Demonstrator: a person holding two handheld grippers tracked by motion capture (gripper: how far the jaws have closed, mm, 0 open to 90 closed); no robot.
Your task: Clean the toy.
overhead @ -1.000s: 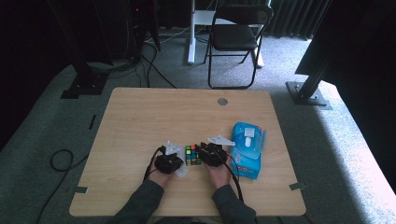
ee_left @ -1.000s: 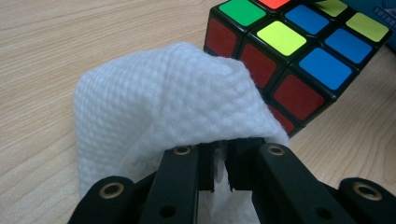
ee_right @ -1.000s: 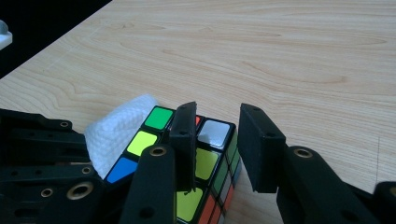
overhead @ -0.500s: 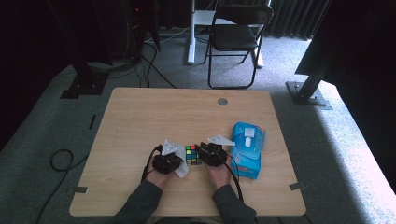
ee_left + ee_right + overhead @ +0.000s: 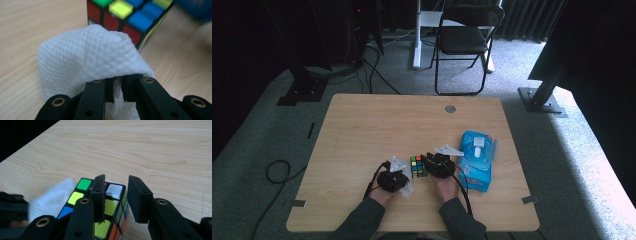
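The left gripper pinches a white wipe against the puzzle cube, which sits near the table's front edge. The right gripper clamps the cube's other side, just beside a blue wipe pack.

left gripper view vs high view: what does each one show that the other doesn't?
Left gripper view alone: the woven texture of the white wipe pinched between the left gripper jaws.
High view alone: the blue wipes pack, the chair, the right gripper at the cube, both forearms.
Both: the puzzle cube, the wipe, the wooden table.
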